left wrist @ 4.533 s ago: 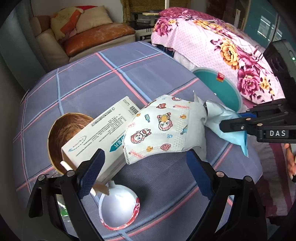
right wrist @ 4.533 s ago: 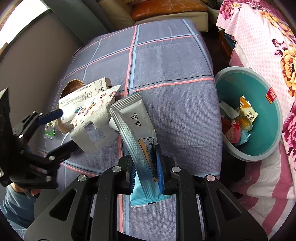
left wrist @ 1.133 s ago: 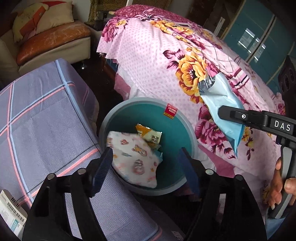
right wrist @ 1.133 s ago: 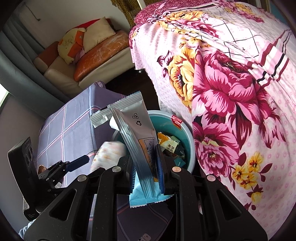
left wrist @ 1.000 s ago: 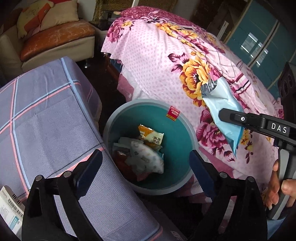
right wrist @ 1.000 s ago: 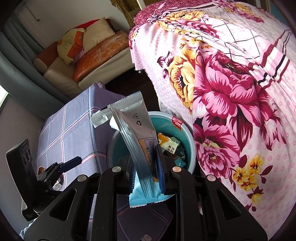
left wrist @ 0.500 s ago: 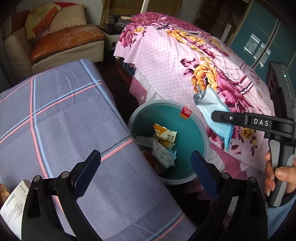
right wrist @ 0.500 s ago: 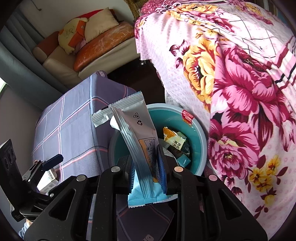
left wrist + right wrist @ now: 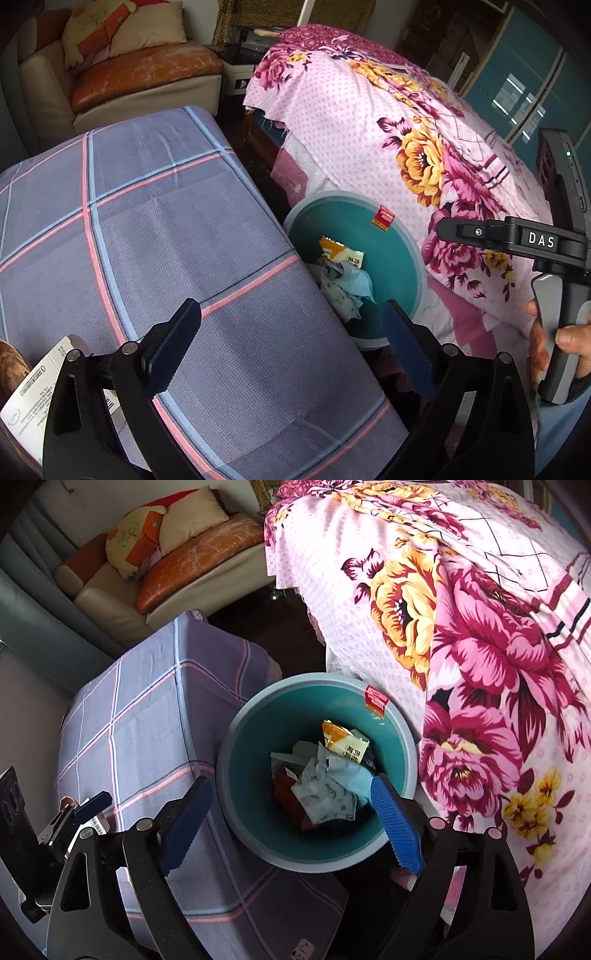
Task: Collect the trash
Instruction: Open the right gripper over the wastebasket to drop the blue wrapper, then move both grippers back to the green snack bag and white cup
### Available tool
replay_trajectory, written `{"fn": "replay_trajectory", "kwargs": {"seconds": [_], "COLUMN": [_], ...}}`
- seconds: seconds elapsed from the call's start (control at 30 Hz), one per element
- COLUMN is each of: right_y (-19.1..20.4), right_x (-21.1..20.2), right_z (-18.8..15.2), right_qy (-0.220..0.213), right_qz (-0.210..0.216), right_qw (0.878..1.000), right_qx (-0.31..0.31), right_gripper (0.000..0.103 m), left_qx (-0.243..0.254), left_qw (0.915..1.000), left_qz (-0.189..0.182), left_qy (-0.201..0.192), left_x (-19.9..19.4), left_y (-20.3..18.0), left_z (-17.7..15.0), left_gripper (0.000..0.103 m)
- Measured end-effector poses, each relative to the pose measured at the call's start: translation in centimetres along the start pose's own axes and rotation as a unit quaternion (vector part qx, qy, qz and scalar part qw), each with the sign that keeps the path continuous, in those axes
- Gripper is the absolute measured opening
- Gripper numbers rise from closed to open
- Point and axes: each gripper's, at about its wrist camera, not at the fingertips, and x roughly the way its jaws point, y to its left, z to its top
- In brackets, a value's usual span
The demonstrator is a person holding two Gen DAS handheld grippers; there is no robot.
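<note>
My right gripper (image 9: pixel 291 823) hangs over the teal trash bin (image 9: pixel 236 716), its jaws opening wide with nothing between them. The light blue wrapper (image 9: pixel 351 775) lies inside the bin on the patterned face mask (image 9: pixel 325 797), next to a yellow snack packet (image 9: pixel 343 742). In the left wrist view my left gripper (image 9: pixel 291 343) stands open and empty over the edge of the plaid-covered table (image 9: pixel 147 221). A white carton (image 9: pixel 33 398) lies on the table at the lower left, and the bin (image 9: pixel 395 254) sits to the right of that edge.
A bed with a pink flowered cover (image 9: pixel 480 646) stands right beside the bin. A sofa with cushions (image 9: pixel 140 70) is behind the table. A hand (image 9: pixel 565 336) holds the right gripper's handle. A brown bowl's edge (image 9: pixel 11 365) shows beside the carton.
The right gripper opened and the blue wrapper dropped into the bin on top of the mask. The left gripper drew back from the bin toward the table.
</note>
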Motion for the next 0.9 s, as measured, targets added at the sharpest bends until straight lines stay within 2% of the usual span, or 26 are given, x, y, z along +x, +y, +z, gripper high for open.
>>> {"fn": "replay_trajectory", "kwargs": {"seconds": [0.43,0.9], "right_y": [4.5,12.3], "right_x": [-2.6,-4.1], "right_z": [-2.8,-5.8], "right_qy": [0.001,0.011], "right_qz": [0.002,0.010], "right_qw": [0.999,0.996], "right_qx": [-0.032,-0.092], "right_gripper": [0.084,0.084], "left_qx": [-0.006,-0.048], "left_qw": [0.9997,0.9972], "left_qz": [0.011,0.034], "left_qy": [-0.019,-0.046], "left_x": [-4.7,-10.3], "left_y": [1.8,7.1], "left_z": [-2.4,-6.3], "left_gripper": [0.098,0.098]}}
